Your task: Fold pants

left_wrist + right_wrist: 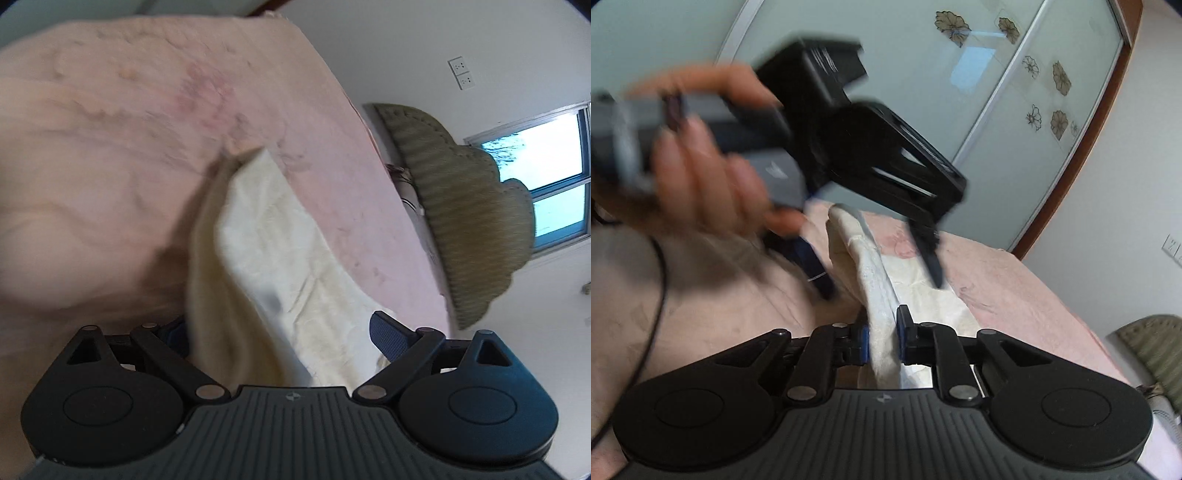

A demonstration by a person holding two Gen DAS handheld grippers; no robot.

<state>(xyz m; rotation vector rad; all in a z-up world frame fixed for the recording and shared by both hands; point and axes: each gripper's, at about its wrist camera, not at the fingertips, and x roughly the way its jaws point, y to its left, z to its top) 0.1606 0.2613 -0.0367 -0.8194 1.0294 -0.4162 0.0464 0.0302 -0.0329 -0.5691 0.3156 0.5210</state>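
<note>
Cream pants (pixel 280 266) ran lengthwise straight ahead of both grippers on the pink bedsheet (pixel 110 147). Right gripper (pixel 882 339) was pinched tight on a fabric ridge; left gripper (pixel 280 332) gaped wide, straddling cloth, gripping nothing.

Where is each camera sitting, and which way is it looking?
Left wrist: sits on the left gripper, looking along its open fingers at the cream pants on the pink bedsheet, toward a window.
Right wrist: sits on the right gripper, shut on the pants, looking toward a flowered sliding door; the person's left hand with the other gripper shows, blurred.
Shared: pants, bedsheet, the olive ribbed cushion.
</note>
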